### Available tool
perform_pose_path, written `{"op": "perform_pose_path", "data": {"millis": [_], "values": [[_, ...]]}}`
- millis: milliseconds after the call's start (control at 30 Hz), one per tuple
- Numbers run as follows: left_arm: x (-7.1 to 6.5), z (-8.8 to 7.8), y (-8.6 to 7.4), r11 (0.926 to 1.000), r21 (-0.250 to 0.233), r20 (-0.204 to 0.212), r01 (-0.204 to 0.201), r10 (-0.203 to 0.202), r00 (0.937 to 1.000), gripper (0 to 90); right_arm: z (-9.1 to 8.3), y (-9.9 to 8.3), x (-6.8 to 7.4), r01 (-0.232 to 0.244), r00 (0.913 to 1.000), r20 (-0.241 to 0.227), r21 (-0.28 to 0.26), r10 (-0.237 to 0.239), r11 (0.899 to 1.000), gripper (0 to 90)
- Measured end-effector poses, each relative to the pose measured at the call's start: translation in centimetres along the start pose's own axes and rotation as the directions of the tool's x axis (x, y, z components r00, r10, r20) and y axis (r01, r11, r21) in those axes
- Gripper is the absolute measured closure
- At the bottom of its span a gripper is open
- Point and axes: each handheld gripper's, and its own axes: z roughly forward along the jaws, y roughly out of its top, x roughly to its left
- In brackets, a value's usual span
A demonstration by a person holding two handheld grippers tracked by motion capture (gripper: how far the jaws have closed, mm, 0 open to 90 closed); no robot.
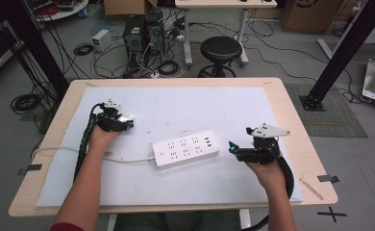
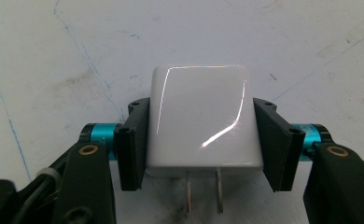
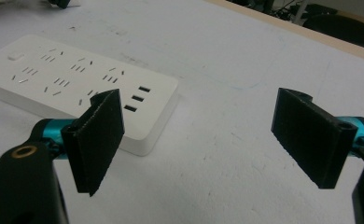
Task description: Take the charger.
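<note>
White mat [image 1: 185,108] covers the table. Left gripper [image 2: 201,140] pinches the plug adapter [image 2: 199,119] near the left edge: light, rigid, glossy, likely slippery; flat sides suit gripping. Right gripper [image 3: 201,140] spread.

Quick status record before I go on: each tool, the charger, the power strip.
left tool: shut on the white plug adapter, pads on its two sides, prongs toward the camera
right tool: open, nothing between the pads
power strip: flat on the white mat, between both hands, all sockets free
strip cord: runs left off the table
</note>
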Motion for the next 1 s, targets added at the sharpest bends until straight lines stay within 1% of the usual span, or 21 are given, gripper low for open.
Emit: {"op": "perform_pose_path", "data": {"millis": [67,100,133,200,267,333,367,400,433,500,567,600,633,667,700,733,767,833,900,967,1000], "values": [[-0.1,-0.1,0.1,0.9999,0.008,-0.007,-0.007,0.007,0.9999,42.4,0.0,0.0,-0.1,0.003,1.0,-0.001,0.0,-0.003,1.0,17.3],[-0.2,-0.4,0.2,1.0,0.0,-0.006,-0.008,0.008,0.9999,42.5,0.0,0.1,-0.1,-0.001,1.0,-0.003,0.005,0.001,1.0,17.3],[-0.4,-1.0,0.5,0.9997,-0.018,0.006,-0.017,0.017,0.9998,42.5,0.0,0.1,-0.1,-0.003,1.0,-0.006,0.006,0.003,1.0,17.3],[-0.8,-2.5,1.0,0.9967,-0.08,0.028,-0.018,0.02,0.9994,42.5,-0.1,0.2,-0.1,0.004,0.9999,-0.009,0.004,-0.004,1.0,17.3],[-1.3,-4.4,1.6,0.9912,-0.125,0.04,-0.042,0.047,0.9981,42.5,-0.2,0.4,-0.2,0.008,0.9998,-0.018,0.005,-0.008,1.0,17.3],[-1.9,-6.2,1.9,0.9842,-0.172,0.078,-0.042,0.056,0.9954,42.5,-0.3,0.6,-0.2,0.01,0.9995,-0.029,0.006,-0.01,1.0,17.3],[-2.2,-7.2,2.0,0.9803,-0.192,0.091,-0.046,0.065,0.9937,42.5,-0.5,0.8,-0.2,0.01,0.9993,-0.037,0.008,-0.01,1.0,17.3],[-2.2,-7.2,2.0,0.9803,-0.192,0.091,-0.046,0.065,0.9937,42.5,-0.5,1.0,-0.2,0.021,0.9987,-0.047,0.001,-0.021,1.0,17.3],[-3.2,-9.1,2.2,0.9735,-0.216,0.109,-0.075,0.101,0.9889,42.5,-0.7,1.1,-0.1,0.018,0.9984,-0.053,0.006,-0.018,1.0,17.3],[-4.3,-10.9,2.2,0.9663,-0.238,0.122,-0.097,0.129,0.9841,42.5,-1.0,1.4,0.0,0.032,0.9971,-0.069,0.0,-0.031,1.0,17.3],[-5.4,-12.5,2.0,0.9618,-0.242,0.129,-0.128,0.162,0.9782,42.4,-1.3,1.6,0.2,0.036,0.9951,-0.092,-0.004,-0.036,0.999,17.3],[-5.4,-12.5,2.0,0.9618,-0.242,0.129,-0.128,0.162,0.9782,42.5,-1.5,1.7,0.2,0.036,0.9942,-0.101,0.001,-0.036,0.999,17.3],[-6.5,-13.8,1.8,0.9574,-0.237,0.131,-0.165,0.2,0.9709,42.5,-1.6,1.7,0.3,0.04,0.9929,-0.112,-0.002,-0.04,0.999,17.3],[-7.1,-14.4,1.6,0.9562,-0.235,0.134,-0.175,0.21,0.9685,42.4,-1.7,1.7,0.4,0.034,0.9921,-0.121,0.002,-0.034,0.999,17.3],[-7.1,-14.4,1.6,0.9562,-0.235,0.134,-0.175,0.21,0.9685,42.4,-1.8,1.8,0.4,0.037,0.9912,-0.127,0.005,-0.036,0.999,17.3],[-7.7,-14.9,1.4,0.9535,-0.24,0.139,-0.182,0.22,0.9656,42.4,-1.8,1.8,0.4,0.037,0.9912,-0.127,0.005,-0.036,0.999,17.3],[-8.8,-15.7,0.9,0.9469,-0.245,0.146,-0.208,0.248,0.9576,42.5,-1.9,1.9,0.6,0.048,0.9893,-0.138,0.004,-0.047,0.999,17.3],[-9.7,-16.3,0.5,0.9405,-0.252,0.153,-0.228,0.271,0.9504,42.4,-2.0,1.9,1.0,0.057,0.9884,-0.142,0.002,-0.056,0.998,17.3],[-10.6,-16.7,-0.1,0.9371,-0.262,0.17,-0.231,0.28,0.9446,42.4,-2.0,1.9,1.2,0.061,0.9871,-0.148,0.001,-0.06,0.998,17.3],[-10.6,-16.7,-0.1,0.9371,-0.262,0.17,-0.231,0.28,0.9446,42.5,-1.9,1.9,1.3,0.058,0.9865,-0.153,0.002,-0.057,0.998,17.3],[-11.6,-16.8,-0.9,0.9317,-0.266,0.191,-0.248,0.303,0.9337,42.4,-1.7,1.8,1.6,0.066,0.9839,-0.167,0.006,-0.064,0.998,17.3]]}}
